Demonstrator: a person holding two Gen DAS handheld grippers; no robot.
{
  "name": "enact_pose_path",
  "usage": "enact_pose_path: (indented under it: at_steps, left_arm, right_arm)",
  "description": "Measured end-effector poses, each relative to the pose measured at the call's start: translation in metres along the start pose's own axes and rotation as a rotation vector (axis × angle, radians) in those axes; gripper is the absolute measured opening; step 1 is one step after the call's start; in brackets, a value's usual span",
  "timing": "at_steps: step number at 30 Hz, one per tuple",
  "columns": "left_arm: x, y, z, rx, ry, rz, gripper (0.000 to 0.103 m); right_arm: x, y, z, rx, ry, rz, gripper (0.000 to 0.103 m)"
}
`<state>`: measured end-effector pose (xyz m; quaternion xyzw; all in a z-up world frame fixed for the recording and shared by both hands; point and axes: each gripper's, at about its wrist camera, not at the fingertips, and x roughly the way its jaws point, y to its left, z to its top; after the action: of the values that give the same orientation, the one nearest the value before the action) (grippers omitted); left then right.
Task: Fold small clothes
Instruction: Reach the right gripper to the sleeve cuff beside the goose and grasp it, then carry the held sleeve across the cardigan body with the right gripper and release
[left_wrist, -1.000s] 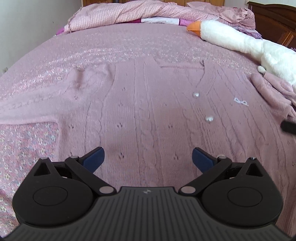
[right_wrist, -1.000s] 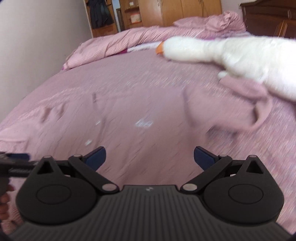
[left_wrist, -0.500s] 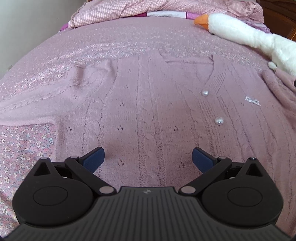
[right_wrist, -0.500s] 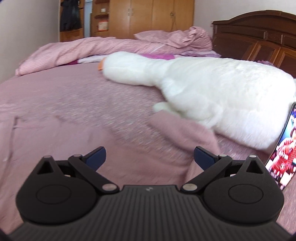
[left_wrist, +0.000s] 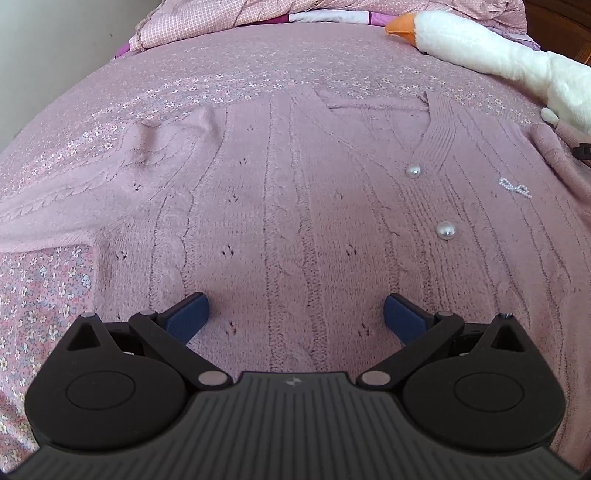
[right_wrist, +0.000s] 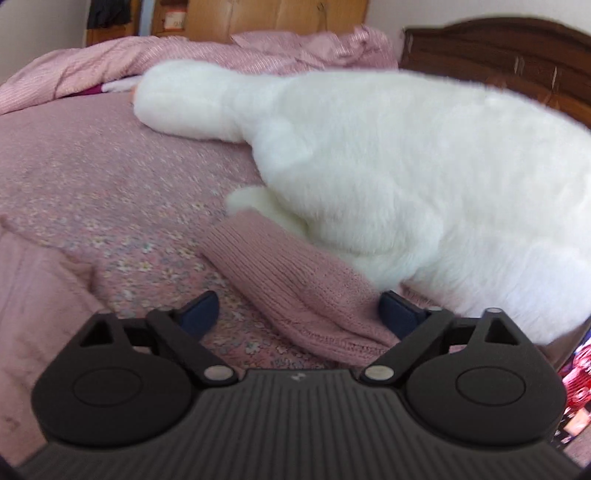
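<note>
A pink cardigan (left_wrist: 295, 206) lay flat, front up, across the near middle of the bed (left_wrist: 229, 74), its neck toward the far edge and one sleeve running off toward the left edge. The left gripper (left_wrist: 295, 314) hovered low over the hem, jaws wide apart and gripping nothing. The right gripper (right_wrist: 299, 310), jaws also apart, straddled the other sleeve (right_wrist: 291, 273), whose cuff touched a plush goose (right_wrist: 406, 177) near the right edge. The step looked like the first fold: taking the right sleeve. Next the jaws needed to close on that sleeve and carry it inward over the chest, clear of the goose.
</note>
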<state>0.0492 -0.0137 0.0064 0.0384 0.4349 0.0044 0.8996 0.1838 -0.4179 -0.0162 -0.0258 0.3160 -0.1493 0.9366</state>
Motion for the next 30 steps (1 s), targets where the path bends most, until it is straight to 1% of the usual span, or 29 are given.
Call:
enact_pose_path:
  at_steps: [2,3,4,5,7,12,15,18,21,25,30]
  left_arm:
    - [0.001,0.001,0.000,0.000,-0.001,-0.003,0.103]
    - [0.001,0.001,0.000,0.000,-0.002,-0.004,0.103]
    - [0.001,0.002,0.000,0.000,-0.003,-0.005,0.103]
    - [0.001,0.002,0.000,0.001,-0.004,-0.006,0.103]
    - [0.000,0.002,0.001,0.003,-0.003,-0.009,0.103]
    - [-0.003,0.004,0.003,0.002,-0.007,-0.018,0.103]
    - [-0.008,0.007,0.004,-0.001,-0.017,-0.023,0.103]
    - [-0.016,0.014,0.006,-0.018,-0.038,-0.023,0.103]
    - [-0.025,0.023,0.007,-0.039,-0.059,-0.018,0.103]
    - [-0.038,0.041,0.009,-0.067,-0.084,0.008,0.103]
    - [-0.054,0.071,0.012,-0.114,-0.121,0.035,0.103]
  right_arm:
    - [0.007,-0.007,-0.001,0.058,0.005,0.004,0.071]
    - [0.010,-0.011,-0.001,0.094,0.005,0.008,0.067]
    - [0.010,-0.014,-0.002,0.124,0.001,0.013,0.052]
    - [0.009,-0.017,-0.002,0.143,-0.003,0.015,0.035]
    - [0.004,-0.020,-0.001,0.167,-0.017,0.006,0.024]
    - [-0.030,-0.032,0.005,0.262,-0.094,0.068,0.022]
    - [-0.059,-0.034,0.016,0.310,-0.142,0.137,0.022]
    - [-0.092,-0.030,0.029,0.322,-0.199,0.196,0.022]
    - [-0.120,-0.016,0.043,0.344,-0.241,0.270,0.022]
    - [-0.158,0.004,0.063,0.371,-0.283,0.370,0.022]
    - [-0.189,0.042,0.088,0.399,-0.311,0.508,0.021]
